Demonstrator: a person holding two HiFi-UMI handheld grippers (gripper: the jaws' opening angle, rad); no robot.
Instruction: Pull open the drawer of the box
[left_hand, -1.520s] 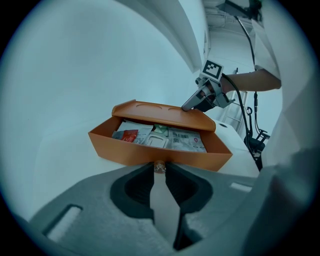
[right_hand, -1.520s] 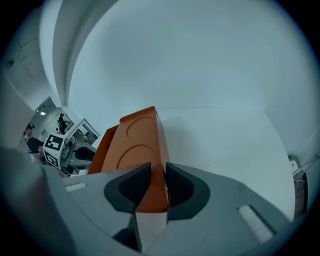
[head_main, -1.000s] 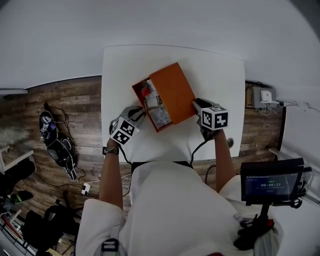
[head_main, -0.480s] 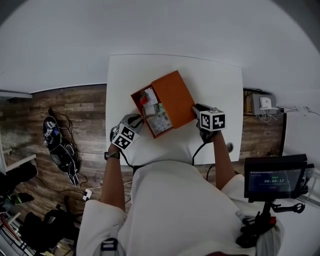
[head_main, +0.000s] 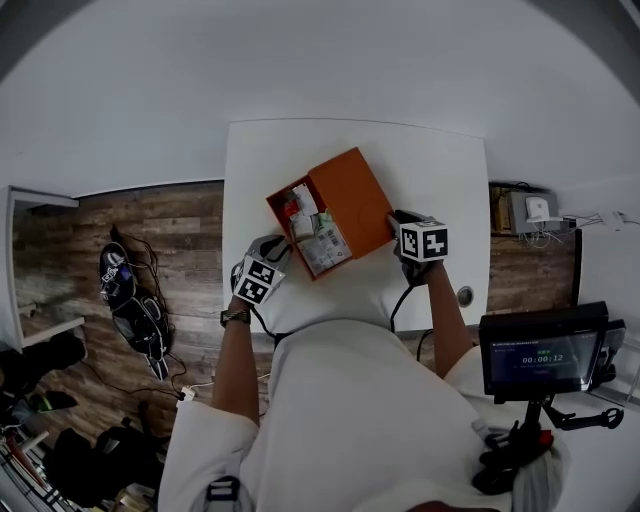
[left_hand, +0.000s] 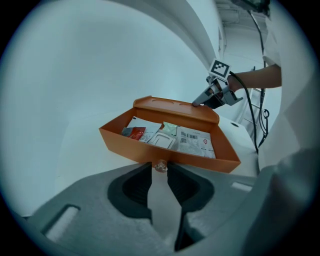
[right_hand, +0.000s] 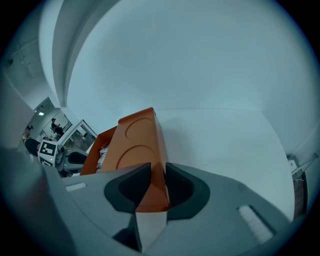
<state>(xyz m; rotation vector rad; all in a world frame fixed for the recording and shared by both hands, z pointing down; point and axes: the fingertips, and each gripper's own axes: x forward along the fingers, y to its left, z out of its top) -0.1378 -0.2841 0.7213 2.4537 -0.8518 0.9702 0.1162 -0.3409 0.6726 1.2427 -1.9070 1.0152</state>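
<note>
Our left gripper's (left_hand: 160, 169) jaws have just been opening. The pulled-out drawer's (left_hand: 200, 161) clear knob (left_hand: 160, 165) sits between their tips, seemingly no longer pinched. Our right gripper's (right_hand: 158, 171) jaws clamp the orange box's (right_hand: 135, 147) near wall on the worktop (right_hand: 225, 140).

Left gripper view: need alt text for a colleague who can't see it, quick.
An orange drawer holding paper packets stands pulled out of its box, its small clear knob between the jaw tips of the left gripper, which have just been opening. Behind, the right gripper grips the box's far end.
</note>
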